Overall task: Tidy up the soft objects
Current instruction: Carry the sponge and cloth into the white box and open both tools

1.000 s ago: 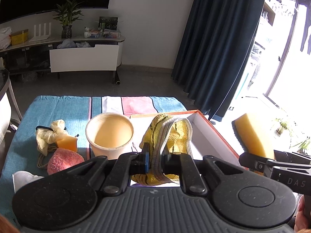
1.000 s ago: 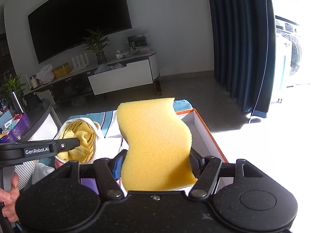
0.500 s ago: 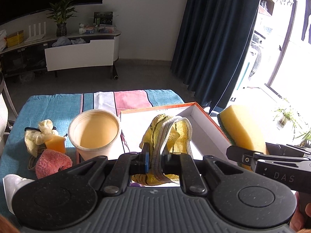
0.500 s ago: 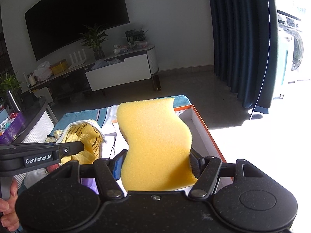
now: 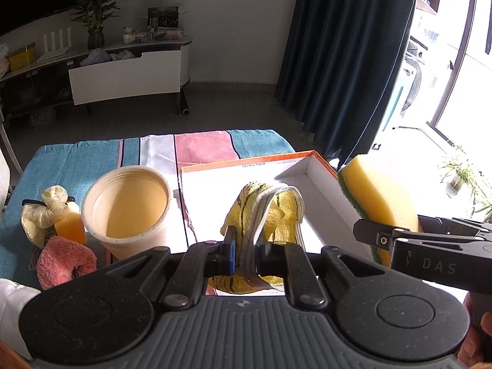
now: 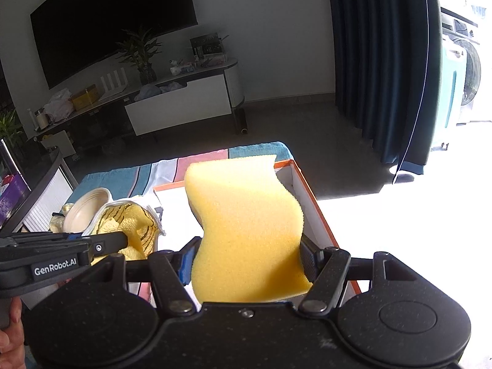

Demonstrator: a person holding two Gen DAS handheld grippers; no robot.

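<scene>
Your left gripper (image 5: 246,247) clamped on cloth (image 5: 264,212), right gripper (image 6: 246,258) squeezing sponge (image 6: 246,230) — both held above box (image 5: 319,190). Risk: cloth snags on pad at release, or compressed sponge springs out over box wall — lower first.

The box (image 5: 319,181) interior lies open, flanked by the cup (image 5: 126,212) on its left.

A striped cloth-covered table (image 5: 77,166) bears a cream tub (image 5: 126,212), open box (image 5: 319,190), pink puff (image 5: 64,261) and glove (image 5: 46,212).
</scene>
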